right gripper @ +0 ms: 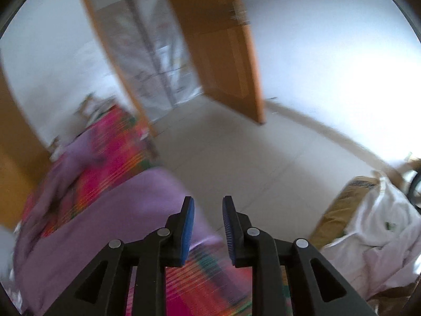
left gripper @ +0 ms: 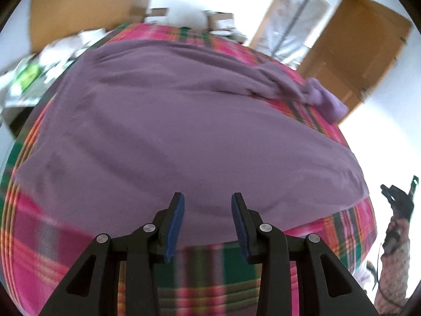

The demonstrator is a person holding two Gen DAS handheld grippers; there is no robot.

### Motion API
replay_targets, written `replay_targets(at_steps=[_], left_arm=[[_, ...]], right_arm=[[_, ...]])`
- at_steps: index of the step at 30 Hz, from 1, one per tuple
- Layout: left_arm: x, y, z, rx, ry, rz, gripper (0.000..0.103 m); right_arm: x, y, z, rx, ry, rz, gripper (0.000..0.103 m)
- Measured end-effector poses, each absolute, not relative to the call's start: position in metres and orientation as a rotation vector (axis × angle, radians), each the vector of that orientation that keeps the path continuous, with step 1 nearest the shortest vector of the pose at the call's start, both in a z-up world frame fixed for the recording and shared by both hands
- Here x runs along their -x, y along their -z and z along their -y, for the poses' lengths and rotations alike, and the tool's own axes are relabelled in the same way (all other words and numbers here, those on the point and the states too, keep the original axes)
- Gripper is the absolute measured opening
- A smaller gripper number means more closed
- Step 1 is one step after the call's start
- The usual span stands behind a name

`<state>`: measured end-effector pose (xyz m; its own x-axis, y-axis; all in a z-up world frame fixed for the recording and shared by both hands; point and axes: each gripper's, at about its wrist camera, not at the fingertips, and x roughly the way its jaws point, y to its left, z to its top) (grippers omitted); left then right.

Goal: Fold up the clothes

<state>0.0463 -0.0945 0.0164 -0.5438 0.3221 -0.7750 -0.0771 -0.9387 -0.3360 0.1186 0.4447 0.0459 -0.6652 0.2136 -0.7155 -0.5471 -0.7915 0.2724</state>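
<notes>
**Q:** Step in hand?

**A:** Garment spread, apparently between folds. Purple garment (left gripper: 184, 121) lies flat across the plaid-covered bed (left gripper: 39, 237), one sleeve (left gripper: 297, 89) trailing to the far right edge.

**Q:** Grippers?

**A:** Left gripper (left gripper: 208, 223) hovers over the near hem, jaws apart, nothing between them. Right gripper (right gripper: 208, 230) sits off the bed's right edge, jaws parted and empty, garment just to its left.

**Q:** Next move?

**A:** Probably pinching a hem or sleeve and carrying it across the body.
</notes>
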Motion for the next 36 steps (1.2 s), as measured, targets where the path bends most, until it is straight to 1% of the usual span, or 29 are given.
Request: replay_targets(at_steps=[3, 8, 12, 15, 18, 21, 23, 25, 27, 29, 30, 32, 36], left_arm=[[-0.054, -0.009, 0.110, 1.377, -2.546, 0.406, 0.038], [-0.073, -0.006, 0.121, 1.347, -2.519, 0.382, 0.038], [-0.085, -0.006, 0.131, 1.337, -2.518, 0.374, 0.038], [-0.088, -0.008, 0.148, 1.335, -2.556, 0.414, 0.038], [-0.086, -0.010, 0.179, 1.326, -2.607, 0.531, 0.038], [-0.083, -0.008, 0.209, 1.315, -2.633, 0.698, 0.038], [-0.077, -0.007, 0.223, 1.314, -2.651, 0.774, 0.038], [-0.073, -0.005, 0.237, 1.319, -2.681, 0.833, 0.038], [-0.071, 0.000, 0.250, 1.332, -2.662, 0.945, 0.039], [-0.070, 0.006, 0.263, 1.343, -2.641, 1.055, 0.044], [-0.069, 0.006, 0.264, 1.327, -2.635, 1.077, 0.050], [-0.066, 0.007, 0.266, 1.314, -2.628, 1.106, 0.051], [-0.055, 0.008, 0.266, 1.297, -2.614, 1.159, 0.055]], right_arm=[[-0.102, -0.048, -0.398, 1.060, -2.568, -0.581, 0.023], [-0.080, -0.048, -0.313, 1.228, -2.777, -0.416, 0.023], [-0.076, -0.049, -0.244, 1.312, -2.948, -0.234, 0.023], [-0.073, -0.047, -0.207, 1.352, -3.034, -0.159, 0.023], [-0.072, -0.042, -0.171, 1.382, -3.110, -0.029, 0.023], [-0.072, -0.040, -0.139, 1.393, -3.177, 0.099, 0.030], [-0.072, -0.039, -0.120, 1.406, -3.223, 0.146, 0.033], [-0.070, -0.037, -0.103, 1.425, -3.245, 0.187, 0.034], [-0.071, -0.034, -0.092, 1.435, -3.256, 0.217, 0.034], [-0.068, -0.032, -0.087, 1.454, -3.265, 0.222, 0.036], [-0.068, -0.031, -0.085, 1.464, -3.269, 0.222, 0.036], [-0.069, -0.030, -0.083, 1.482, -3.274, 0.218, 0.037], [-0.066, -0.024, -0.080, 1.503, -3.271, 0.211, 0.037]])
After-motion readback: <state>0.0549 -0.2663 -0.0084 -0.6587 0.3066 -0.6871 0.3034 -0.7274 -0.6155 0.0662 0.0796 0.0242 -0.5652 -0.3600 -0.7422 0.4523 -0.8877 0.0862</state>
